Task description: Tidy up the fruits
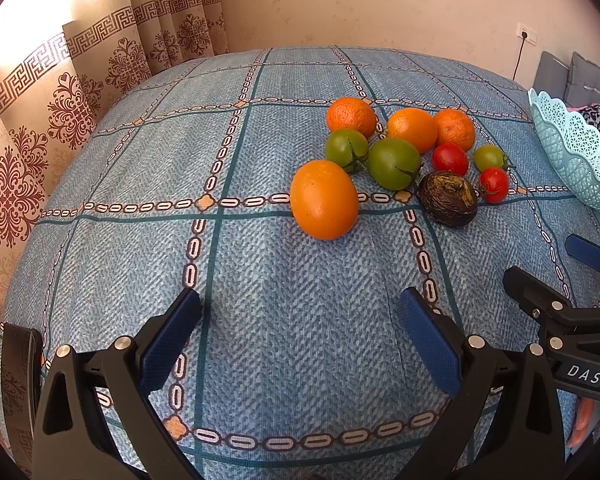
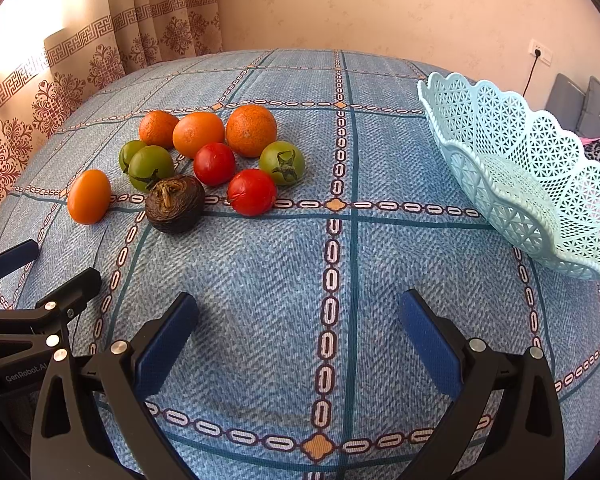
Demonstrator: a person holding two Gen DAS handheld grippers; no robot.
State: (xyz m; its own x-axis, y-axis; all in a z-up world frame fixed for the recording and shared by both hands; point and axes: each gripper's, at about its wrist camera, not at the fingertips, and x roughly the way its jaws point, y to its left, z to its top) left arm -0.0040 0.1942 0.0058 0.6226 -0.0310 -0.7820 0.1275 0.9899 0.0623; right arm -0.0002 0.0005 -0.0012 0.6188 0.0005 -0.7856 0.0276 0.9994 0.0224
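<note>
Fruit cluster (image 1: 396, 160) on blue checked tablecloth (image 1: 260, 280), untouched; lace basket (image 2: 540, 184) empty, well apart.

Left gripper (image 1: 300, 332): fingers spread wide, holding nothing. Oval orange fruit (image 1: 324, 199) nearest, dead ahead at 12 o'clock, long axis tilted toward 1.

Right gripper (image 2: 300, 332): fingers spread wide, empty. Cluster off at 11 o'clock, basket at 2.

Judged: left nearer oval fruit.

Basket interior shown only in right view; left view catches rim alone.

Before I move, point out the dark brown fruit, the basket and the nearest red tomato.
Dark brown fruit (image 2: 175, 204): right wrist view, on its rounded front.
Basket (image 2: 500, 152): right wrist view, on its lattice wall.
Nearest red tomato (image 2: 252, 192): right wrist view, on its smooth front.
</note>
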